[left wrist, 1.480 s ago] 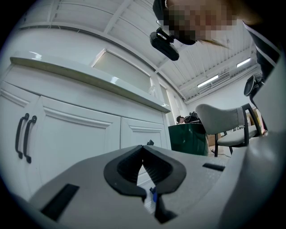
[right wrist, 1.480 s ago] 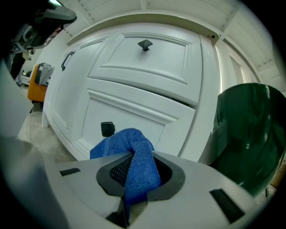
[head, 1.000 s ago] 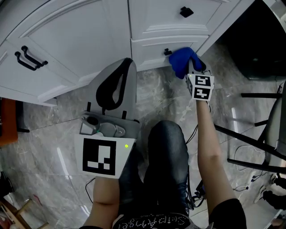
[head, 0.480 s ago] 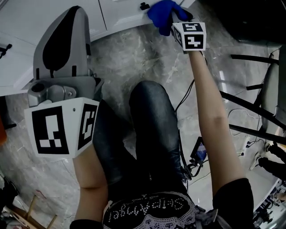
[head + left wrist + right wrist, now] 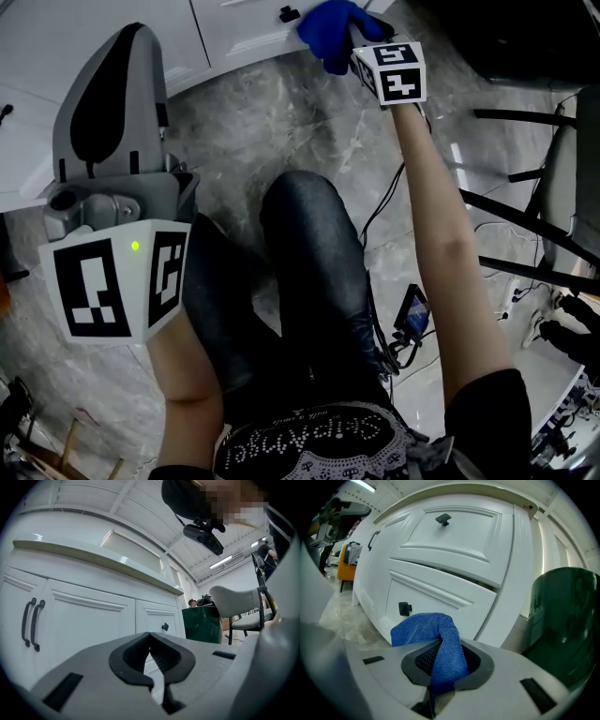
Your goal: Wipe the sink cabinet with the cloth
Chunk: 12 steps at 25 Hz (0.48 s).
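Right claw (image 5: 440, 644) pinches the blue cloth (image 5: 419, 627) seemingly against the sink cabinet (image 5: 440, 564); left claw (image 5: 150, 637) closed, empty.

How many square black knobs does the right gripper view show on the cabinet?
2. The upper knob is near the picture's top; the lower knob is just left of the blue cloth. Others may be out of frame.

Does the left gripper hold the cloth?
No, the left gripper has its jaws closed on nothing, while the blue cloth is clamped in the right gripper.
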{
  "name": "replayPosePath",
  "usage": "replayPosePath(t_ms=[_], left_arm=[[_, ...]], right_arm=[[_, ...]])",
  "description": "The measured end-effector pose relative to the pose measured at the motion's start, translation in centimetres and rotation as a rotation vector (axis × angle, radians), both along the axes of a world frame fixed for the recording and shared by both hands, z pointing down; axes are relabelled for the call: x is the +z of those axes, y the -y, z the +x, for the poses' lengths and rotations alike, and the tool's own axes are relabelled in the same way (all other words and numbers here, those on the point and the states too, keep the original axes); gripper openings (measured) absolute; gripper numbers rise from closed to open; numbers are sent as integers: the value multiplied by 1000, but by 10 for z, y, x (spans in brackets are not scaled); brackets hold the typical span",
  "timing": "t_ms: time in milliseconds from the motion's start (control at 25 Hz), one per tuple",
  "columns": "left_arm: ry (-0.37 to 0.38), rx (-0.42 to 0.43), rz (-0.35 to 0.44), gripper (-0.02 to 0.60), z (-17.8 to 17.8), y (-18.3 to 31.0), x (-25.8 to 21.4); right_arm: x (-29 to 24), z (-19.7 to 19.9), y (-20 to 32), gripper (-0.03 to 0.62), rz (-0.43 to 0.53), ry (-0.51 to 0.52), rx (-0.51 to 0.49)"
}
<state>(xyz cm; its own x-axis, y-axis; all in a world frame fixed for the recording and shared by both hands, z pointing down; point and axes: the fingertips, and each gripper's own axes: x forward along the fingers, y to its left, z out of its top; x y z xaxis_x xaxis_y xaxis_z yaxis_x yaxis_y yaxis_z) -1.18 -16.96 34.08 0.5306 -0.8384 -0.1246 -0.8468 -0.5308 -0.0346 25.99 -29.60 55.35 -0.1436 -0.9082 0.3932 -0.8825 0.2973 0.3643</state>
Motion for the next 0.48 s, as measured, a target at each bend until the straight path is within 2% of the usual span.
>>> replayPosePath(t_ms=[480], left_arm=[[0, -3, 12, 5, 1, -3, -3]], right_arm=[[-2, -2, 1, 63, 1, 4, 4]])
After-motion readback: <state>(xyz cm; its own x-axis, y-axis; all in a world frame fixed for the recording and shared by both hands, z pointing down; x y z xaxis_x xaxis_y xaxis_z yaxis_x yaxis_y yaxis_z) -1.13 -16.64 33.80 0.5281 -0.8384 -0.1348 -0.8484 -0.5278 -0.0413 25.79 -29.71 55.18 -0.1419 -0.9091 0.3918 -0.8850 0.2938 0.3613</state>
